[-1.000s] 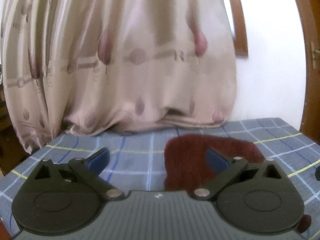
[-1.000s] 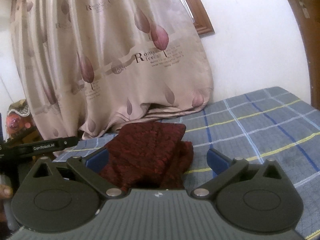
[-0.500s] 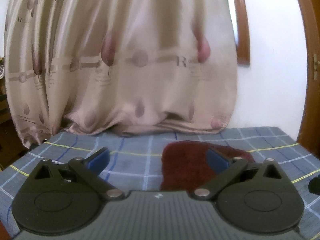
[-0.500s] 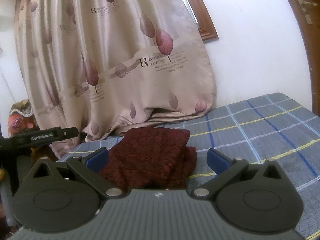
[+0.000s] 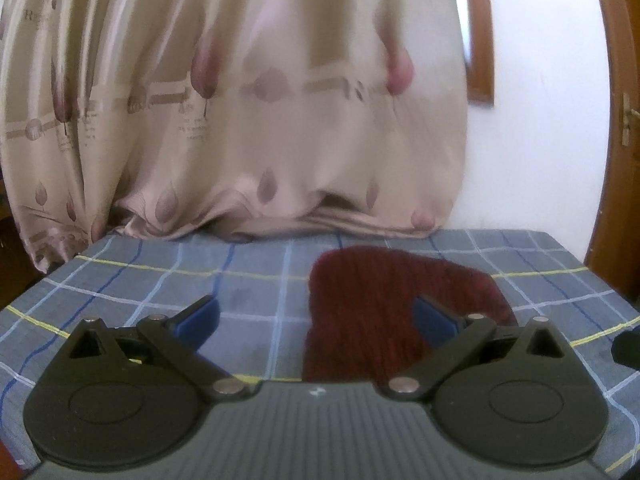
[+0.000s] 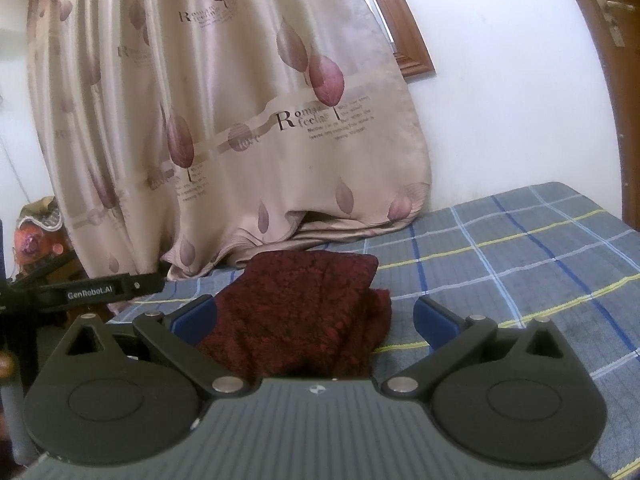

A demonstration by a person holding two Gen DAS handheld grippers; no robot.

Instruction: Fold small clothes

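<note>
A dark red knitted garment [image 5: 376,312] lies folded on the blue checked bedsheet [image 5: 160,284]. My left gripper [image 5: 318,318] hovers open above the sheet, its right finger over the cloth's right part, nothing held. In the right wrist view the same garment [image 6: 304,316] shows as a folded stack with a second layer sticking out on its right side. My right gripper [image 6: 316,316] is open, with the cloth lying between and beyond its blue pads [image 6: 196,318], not clamped.
A beige curtain [image 6: 240,128] with leaf prints hangs down onto the bed's far edge. White wall and brown door frame [image 6: 600,80] stand to the right. The left gripper's body [image 6: 80,292] reaches in at the left of the right wrist view. Bare sheet [image 6: 520,260] spreads right of the garment.
Both grippers have drawn back and risen a little from the garment, staying open. The cloth itself has not moved.
</note>
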